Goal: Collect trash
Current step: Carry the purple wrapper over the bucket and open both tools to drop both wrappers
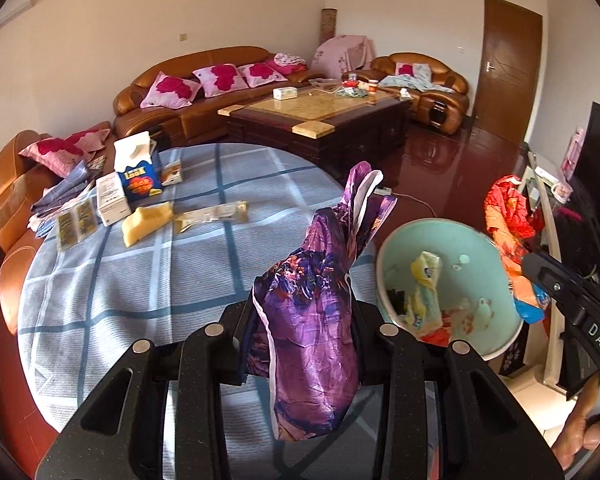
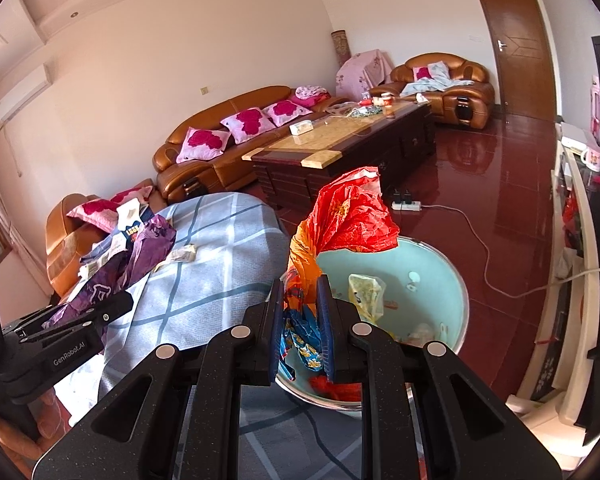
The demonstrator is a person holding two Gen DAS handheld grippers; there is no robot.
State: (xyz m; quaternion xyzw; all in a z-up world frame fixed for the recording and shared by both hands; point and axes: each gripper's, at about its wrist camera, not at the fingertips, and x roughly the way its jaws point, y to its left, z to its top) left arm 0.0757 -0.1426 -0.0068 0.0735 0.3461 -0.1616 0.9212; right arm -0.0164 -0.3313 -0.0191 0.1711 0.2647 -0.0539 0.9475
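Note:
My left gripper (image 1: 306, 344) is shut on a crumpled purple snack bag (image 1: 320, 292), held up over the round table's checked blue cloth (image 1: 140, 280) just left of a pale green bin (image 1: 452, 240). Several wrappers lie inside the bin. My right gripper (image 2: 302, 332) is shut on a red and orange wrapper (image 2: 352, 212) whose lower blue part sits between the pads, right above the bin's near rim (image 2: 440, 256). In the right wrist view the left gripper (image 2: 96, 316) and the purple bag (image 2: 148, 248) show at the left. The red wrapper (image 1: 508, 216) shows beyond the bin in the left wrist view.
On the far left of the cloth lie a blue box (image 1: 138, 176), a white box (image 1: 112, 200), a yellow wrapper (image 1: 146, 224) and a clear wrapper (image 1: 212, 214). Behind stand leather sofas (image 1: 204, 92) and a coffee table (image 1: 316, 120). A cabinet (image 2: 572, 280) lines the right side.

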